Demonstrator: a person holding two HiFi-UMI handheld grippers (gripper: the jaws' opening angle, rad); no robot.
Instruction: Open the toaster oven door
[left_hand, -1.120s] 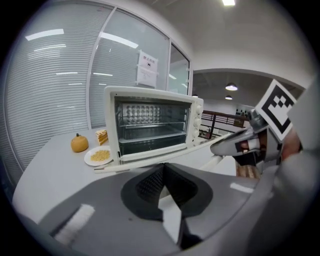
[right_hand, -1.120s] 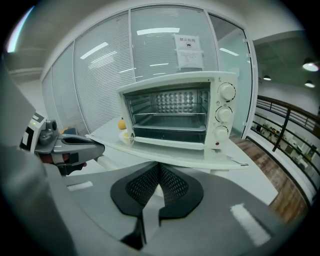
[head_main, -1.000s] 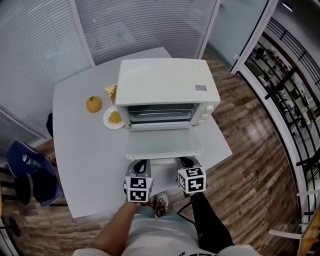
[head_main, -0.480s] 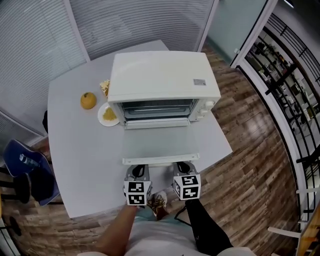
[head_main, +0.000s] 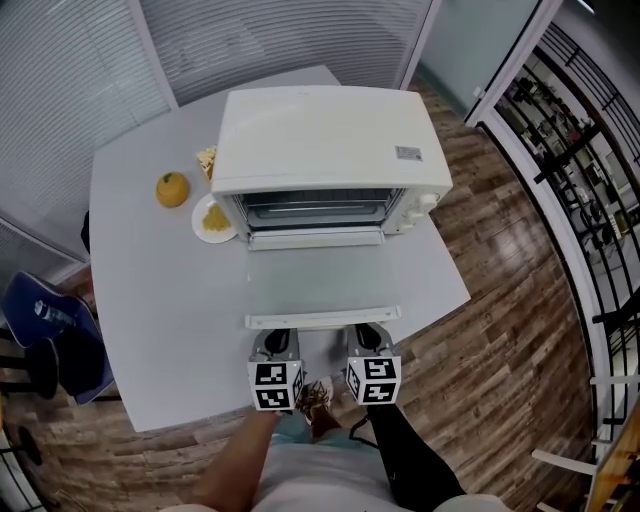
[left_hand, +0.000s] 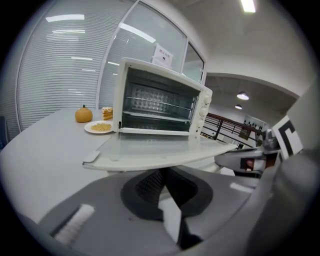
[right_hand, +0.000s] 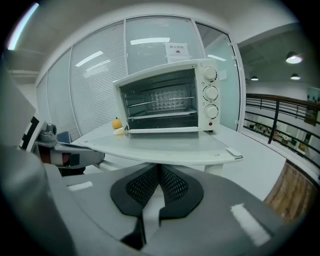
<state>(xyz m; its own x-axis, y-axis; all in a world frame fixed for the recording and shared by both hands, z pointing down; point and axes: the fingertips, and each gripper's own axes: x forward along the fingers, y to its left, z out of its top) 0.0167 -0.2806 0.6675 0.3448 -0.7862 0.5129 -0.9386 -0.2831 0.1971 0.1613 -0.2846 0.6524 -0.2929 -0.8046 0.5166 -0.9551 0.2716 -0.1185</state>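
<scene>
The white toaster oven (head_main: 325, 140) stands on the grey table (head_main: 150, 290) with its glass door (head_main: 320, 280) folded down flat and the wire rack showing inside. The door's handle (head_main: 322, 320) faces me near the table's front edge. My left gripper (head_main: 277, 342) and right gripper (head_main: 368, 336) sit side by side just before that handle, both shut with nothing between the jaws. In the left gripper view the door (left_hand: 150, 150) hangs just above the closed left gripper (left_hand: 161, 174). In the right gripper view the door (right_hand: 165, 145) lies over the shut right gripper (right_hand: 159, 169).
An orange (head_main: 172, 188), a plate of crumbly food (head_main: 213, 220) and a cake slice (head_main: 207, 160) lie left of the oven. A blue chair (head_main: 50, 330) stands at the table's left. Wooden floor and a railing (head_main: 580, 180) lie to the right.
The head view has shifted, so the oven sits a little higher and more centred. Both grippers stay shut just in front of the lowered door's handle.
</scene>
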